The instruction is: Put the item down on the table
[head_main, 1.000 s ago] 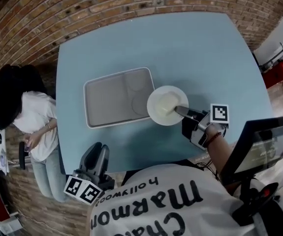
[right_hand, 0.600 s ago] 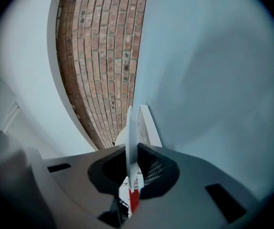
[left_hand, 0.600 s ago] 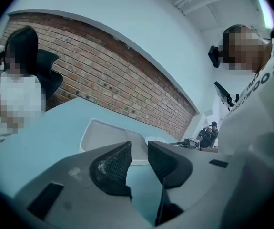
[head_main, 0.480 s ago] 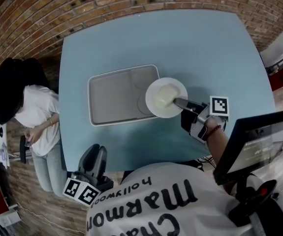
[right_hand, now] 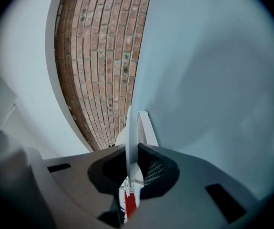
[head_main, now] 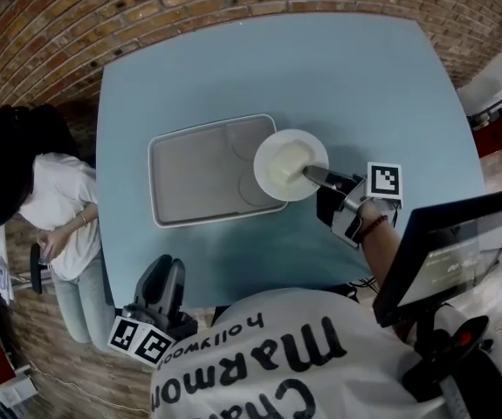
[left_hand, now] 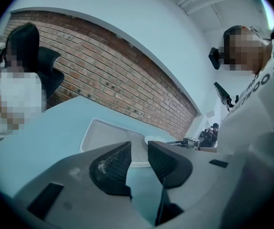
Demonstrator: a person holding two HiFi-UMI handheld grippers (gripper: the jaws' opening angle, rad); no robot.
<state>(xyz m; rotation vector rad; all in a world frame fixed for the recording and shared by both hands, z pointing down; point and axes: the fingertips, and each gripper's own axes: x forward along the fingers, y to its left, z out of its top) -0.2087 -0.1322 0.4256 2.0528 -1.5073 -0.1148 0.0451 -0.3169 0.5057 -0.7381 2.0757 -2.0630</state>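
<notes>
The white plate [head_main: 287, 162] has travelled toward the table's left edge since the earlier frames. Then its rim only met the right end of the grey tray [head_main: 194, 182]; now its left part overlaps the tray's right-hand section. The hand has slid that way with it, and the left gripper has kept its place.

The right gripper [head_main: 312, 175] is clenched on the plate's rim. Its own view shows the rim edge-on, pinched between the two pads. The blue table [head_main: 338, 77] runs alongside as a flat wall, so the plate lies about parallel to the tabletop. From the grip the plate reaches out toward the left edge of the table, about midway between the near and far edges. The side opposite the grip lies over the tray and the gripped side over bare table. Whether it touches the tray's lip or hangs just above it I cannot tell.

The left gripper [head_main: 165, 288] sits at the table's near edge toward the left corner, well apart from the plate. Its jaws stand a narrow gap apart with nothing between them.

The coming move probably turns on that overlap. Lowered straight down, the plate would land across the tray's rim and sit tilted. Bare table lies on the gripper's own side, between the tray's right end and the table's right edge, so the plate likely has to come back that way to rest flat. The right hand is the only one placed to do it.
</notes>
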